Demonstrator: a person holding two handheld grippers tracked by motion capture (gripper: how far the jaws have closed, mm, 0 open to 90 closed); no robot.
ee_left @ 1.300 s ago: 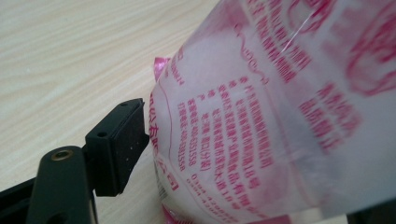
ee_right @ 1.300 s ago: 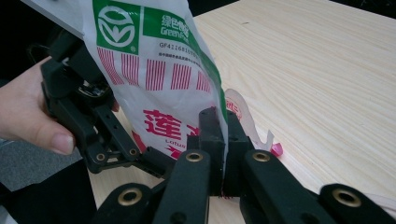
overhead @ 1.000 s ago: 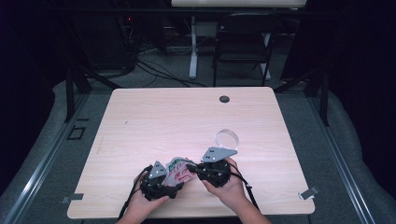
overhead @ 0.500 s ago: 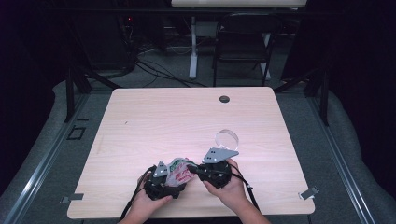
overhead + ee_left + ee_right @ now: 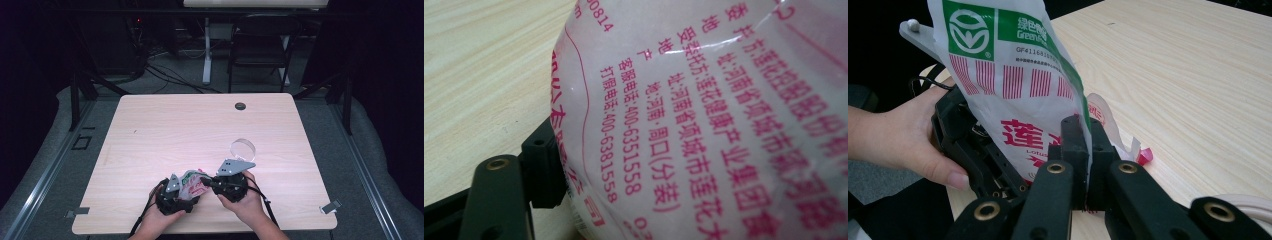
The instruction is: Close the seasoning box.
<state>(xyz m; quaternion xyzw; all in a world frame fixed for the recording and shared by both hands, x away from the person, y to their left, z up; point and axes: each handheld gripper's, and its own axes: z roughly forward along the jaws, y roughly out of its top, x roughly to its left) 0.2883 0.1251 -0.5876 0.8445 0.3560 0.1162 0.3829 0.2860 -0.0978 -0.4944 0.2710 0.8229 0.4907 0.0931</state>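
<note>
A person at the near edge of a pale wooden table [image 5: 165, 130] holds a white plastic bag [image 5: 192, 181] between two hand-held grippers. The bag, printed in red with a green logo panel, sits close to that near edge, raised between the two tools rather than lying flat.

The right gripper [image 5: 1087, 150] has its two black jaws clamped together on the bag's edge, the film pinched flat between the pads; in the high view the same gripper [image 5: 214, 183] lies just right of the bag, its grey plate on top. The left gripper [image 5: 181, 192] sits just left of the bag, touching it. In its own view one black jaw rests against the bag's [image 5: 704, 120] side, with red print pressed close to the lens; the other jaw is hidden behind the film, so I cannot tell whether this gripper is clamped or spread. The left hand [image 5: 903, 135] wraps around that gripper's body.

A clear round lid [image 5: 242, 148] lies on the table just beyond the right gripper, apart from the bag.
</note>
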